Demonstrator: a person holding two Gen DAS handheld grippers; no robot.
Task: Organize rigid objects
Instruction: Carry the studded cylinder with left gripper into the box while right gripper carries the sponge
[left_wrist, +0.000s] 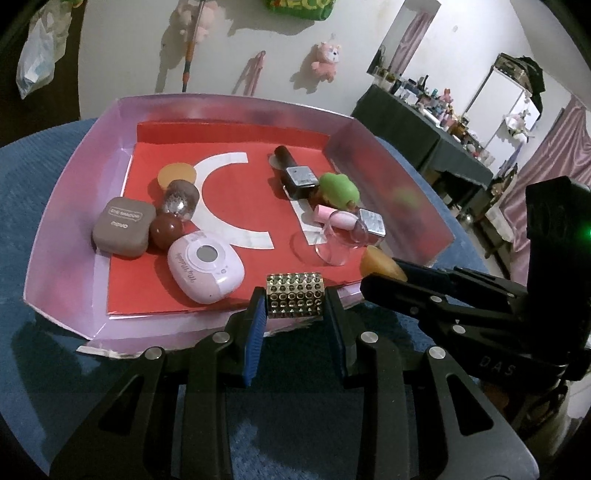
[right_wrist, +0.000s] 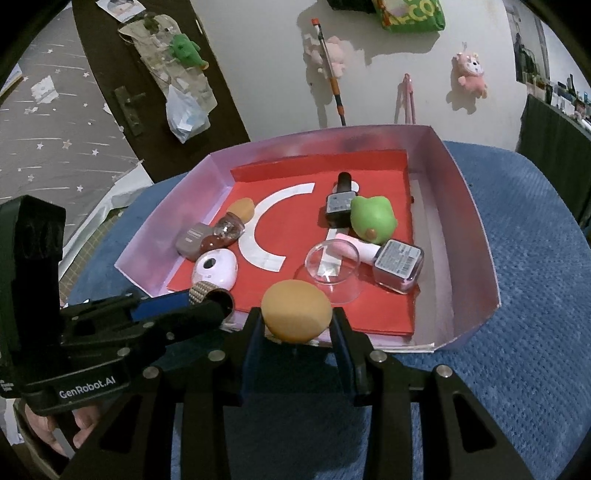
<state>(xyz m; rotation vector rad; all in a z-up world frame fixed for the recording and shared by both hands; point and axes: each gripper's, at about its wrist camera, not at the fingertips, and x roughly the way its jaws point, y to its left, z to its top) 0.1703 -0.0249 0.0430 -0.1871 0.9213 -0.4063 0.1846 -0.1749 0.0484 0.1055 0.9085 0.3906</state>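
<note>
Left gripper (left_wrist: 295, 301): clamped on a studded metallic cylinder (left_wrist: 295, 295), held low centre of frame above the near rim of the shallow lilac cardboard tray (left_wrist: 70, 236). Right gripper (right_wrist: 297, 321): clamped on a smooth tan rounded sponge (right_wrist: 295, 310) at that rim. Bare red liner (left_wrist: 243, 206) was seen centrally.

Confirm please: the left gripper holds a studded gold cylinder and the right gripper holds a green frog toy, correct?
Not quite. The right gripper holds a tan sponge, as the right wrist view shows; the green frog toy lies in the tray. The left gripper does hold the studded gold cylinder.
</note>
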